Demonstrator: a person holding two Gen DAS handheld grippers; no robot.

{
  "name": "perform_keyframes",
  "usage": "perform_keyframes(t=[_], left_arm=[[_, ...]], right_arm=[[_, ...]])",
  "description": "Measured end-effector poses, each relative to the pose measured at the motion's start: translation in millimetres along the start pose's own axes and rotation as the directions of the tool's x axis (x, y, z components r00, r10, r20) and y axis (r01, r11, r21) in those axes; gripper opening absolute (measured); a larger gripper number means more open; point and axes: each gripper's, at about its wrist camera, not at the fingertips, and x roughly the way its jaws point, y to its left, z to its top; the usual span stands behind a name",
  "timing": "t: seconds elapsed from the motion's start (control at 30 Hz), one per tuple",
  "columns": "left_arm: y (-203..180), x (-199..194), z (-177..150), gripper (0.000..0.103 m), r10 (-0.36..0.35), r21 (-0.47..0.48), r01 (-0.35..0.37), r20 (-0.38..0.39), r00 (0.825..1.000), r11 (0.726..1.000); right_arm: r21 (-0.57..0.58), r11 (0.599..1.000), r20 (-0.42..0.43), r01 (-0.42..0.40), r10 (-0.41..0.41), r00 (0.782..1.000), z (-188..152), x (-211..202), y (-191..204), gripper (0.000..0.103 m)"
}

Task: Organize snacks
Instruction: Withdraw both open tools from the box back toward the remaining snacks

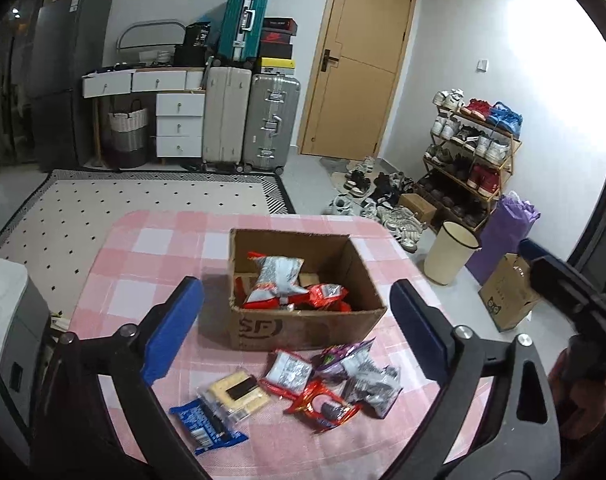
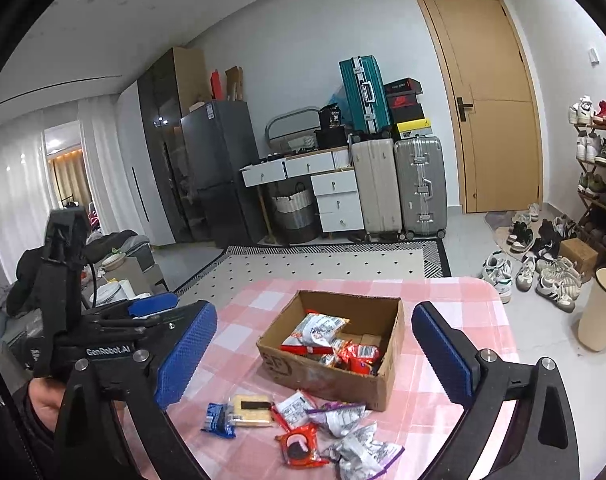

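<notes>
Left wrist view: the left gripper hangs over the tabletop, jaws spread wide and gripping nothing; its blue pads frame the box, which sits open-topped in the middle of the pink checked cloth; inside it a red-and-white bag leans over some red packets; in front of the box, loose on the cloth, lie a blue packet, a yellow wafer pack, a white sachet, a red cookie pack, a purple pack and a silver bag, bunched close, some overlapping; off the right edge a dark piece of the right gripper shows; beyond the tabletop stand suitcases, a door and a shoe rack.

Right wrist view: the right gripper also has its jaws wide apart, nothing between them; the box sits between the pads, the red-and-white bag and red packets in it; the loose snacks lie nearer the camera: blue packet, wafer pack, white sachet, cookie pack, purple pack, silver bag; at left the left gripper shows side-on, a hand beneath it.
</notes>
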Motion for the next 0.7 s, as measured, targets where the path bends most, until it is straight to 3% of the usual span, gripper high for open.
perform_keyframes(t=[0.33,0.7], left_arm=[[5.5,-20.4,-37.2,0.102,0.048,0.013,-0.049,0.033,0.998,0.999],[18.4,-17.7,-79.4,0.102,0.044,-0.025,-0.044,-0.010,0.999,0.999]], right_arm=[[0.031,0.999,-0.005,0.007,-0.007,1.000,-33.2,-26.7,-2.9,0.102],[0.074,0.997,-0.072,0.009,-0.004,0.997,-82.1,-19.8,-16.3,0.102]])
